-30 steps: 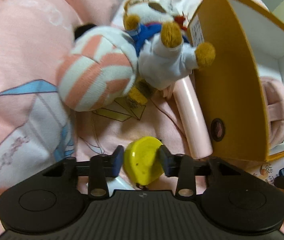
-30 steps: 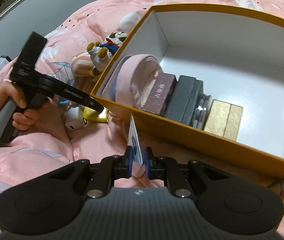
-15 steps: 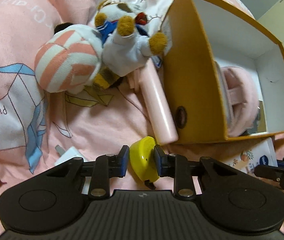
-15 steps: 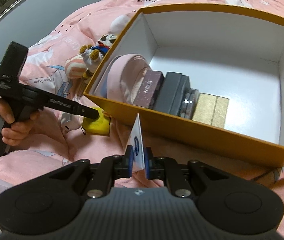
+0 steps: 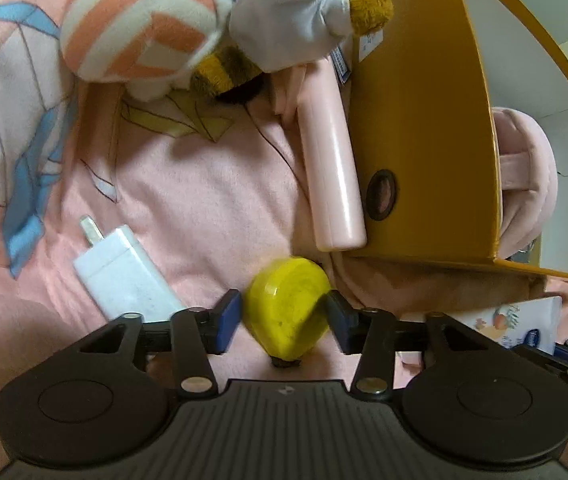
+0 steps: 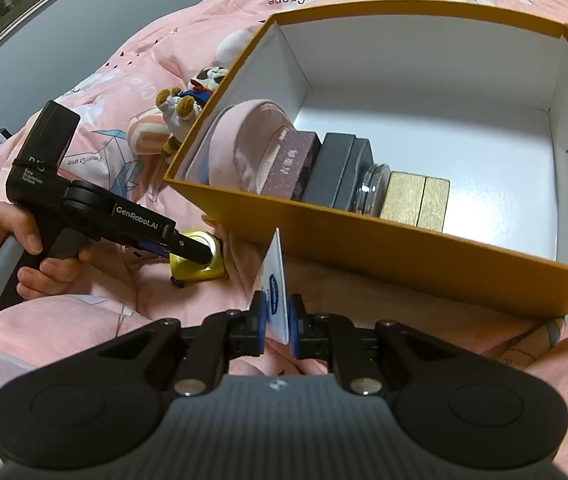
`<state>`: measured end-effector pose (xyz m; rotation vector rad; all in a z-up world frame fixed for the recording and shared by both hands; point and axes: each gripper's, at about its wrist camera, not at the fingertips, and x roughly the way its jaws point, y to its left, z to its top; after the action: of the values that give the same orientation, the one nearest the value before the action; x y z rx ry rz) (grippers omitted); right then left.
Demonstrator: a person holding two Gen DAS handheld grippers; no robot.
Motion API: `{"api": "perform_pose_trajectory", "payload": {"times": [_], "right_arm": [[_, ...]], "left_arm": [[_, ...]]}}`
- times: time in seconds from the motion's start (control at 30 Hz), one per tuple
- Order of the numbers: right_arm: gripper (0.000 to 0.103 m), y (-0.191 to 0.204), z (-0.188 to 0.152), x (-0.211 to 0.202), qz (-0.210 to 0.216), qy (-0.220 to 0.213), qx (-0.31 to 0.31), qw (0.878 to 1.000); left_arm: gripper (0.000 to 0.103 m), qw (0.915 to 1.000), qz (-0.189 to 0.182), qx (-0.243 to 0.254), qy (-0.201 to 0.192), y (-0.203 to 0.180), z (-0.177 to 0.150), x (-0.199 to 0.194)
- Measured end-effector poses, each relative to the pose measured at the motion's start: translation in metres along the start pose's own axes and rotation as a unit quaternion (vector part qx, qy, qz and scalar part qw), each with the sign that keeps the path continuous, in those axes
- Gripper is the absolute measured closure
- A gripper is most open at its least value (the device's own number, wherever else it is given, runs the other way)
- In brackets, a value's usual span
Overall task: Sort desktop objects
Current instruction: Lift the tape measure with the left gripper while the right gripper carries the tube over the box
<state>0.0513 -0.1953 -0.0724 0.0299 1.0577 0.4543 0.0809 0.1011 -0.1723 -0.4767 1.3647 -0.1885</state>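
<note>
Lying at the far left of the pink bedspread [image 5: 212, 184] in the left wrist view: a striped plush ball [image 5: 140, 24], with a small plush doll [image 5: 291, 20] leaning against it on the right. Resting nearer, left of centre: a white charger [image 5: 124, 276], prongs pointing away. Opening around a yellow tape measure [image 5: 287, 316]: the left gripper [image 5: 284, 316], jaws spreading, the tape measure sitting on the cloth between the blue pads [image 5: 226, 318] with a gap showing on the left side. Lying just beyond it, along the outer wall of the orange box [image 5: 423, 120]: a pink tube [image 5: 331, 176]. Peeking over the box's near wall: a pink fabric item [image 5: 523, 176].

Gripping the left tool's handle at the left of the right wrist view: a person's hand [image 6: 24, 248]. Pinching a thin white packet [image 6: 276, 292] edge-on near the centre: the right gripper [image 6: 276, 324], jaws narrow and tight on it, holding it upright just in front of the box's near wall. Sitting in a row inside along that wall, left to right: the pink item, a maroon box [image 6: 295, 164], a dark grey box [image 6: 339, 172], a glass jar [image 6: 371, 188], a gold box [image 6: 415, 200].
</note>
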Motion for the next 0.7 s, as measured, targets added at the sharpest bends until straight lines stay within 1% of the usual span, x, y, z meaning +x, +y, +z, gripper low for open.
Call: {"api": "perform_pose_trajectory", "payload": {"times": [0.03,0.07,0.1,0.13,0.2,0.3,0.37,0.5,0.67,0.7], "right_arm": [[0.091,-0.001,-0.001,0.001,-0.001,0.000,0.005,1.000],[0.091,-0.002,-0.001,0.001,-0.002,-0.001,0.009,1.000],[0.091,-0.004,-0.001,0.000,-0.002,-0.001,0.015,1.000],[0.091,-0.006,-0.001,-0.001,-0.001,-0.003,0.020,1.000],[0.092,-0.009,-0.002,-0.006,0.001,-0.009,0.030,1.000],[0.093,-0.014,-0.001,-0.018,0.010,-0.020,0.044,0.999],[0.093,-0.017,-0.001,-0.028,0.016,-0.030,0.050,0.998],[0.093,-0.017,0.003,-0.050,0.011,-0.050,0.046,0.998],[0.093,-0.021,0.007,-0.081,0.020,-0.076,0.047,0.996],[0.093,-0.023,0.009,-0.088,0.024,-0.083,0.050,0.995]], "left_arm": [[0.043,1.0000,0.001,0.002,0.000,-0.001,-0.001,0.001],[0.047,0.9999,0.006,0.008,-0.004,-0.003,-0.002,0.000],[0.052,0.9998,0.011,0.013,-0.008,-0.005,-0.004,-0.002],[0.055,0.9997,0.012,0.014,-0.014,-0.005,-0.005,-0.005],[0.065,0.9997,0.007,0.003,-0.025,-0.002,-0.007,-0.012],[0.071,0.9993,-0.005,-0.008,-0.037,0.001,-0.011,-0.023],[0.073,0.9990,-0.007,-0.006,-0.044,0.000,-0.013,-0.029],[0.079,0.9981,-0.012,0.001,-0.061,-0.004,-0.018,-0.044],[0.080,0.9961,-0.029,0.011,-0.083,-0.007,-0.025,-0.073],[0.080,0.9956,-0.033,0.014,-0.086,-0.014,-0.034,-0.075]]}}
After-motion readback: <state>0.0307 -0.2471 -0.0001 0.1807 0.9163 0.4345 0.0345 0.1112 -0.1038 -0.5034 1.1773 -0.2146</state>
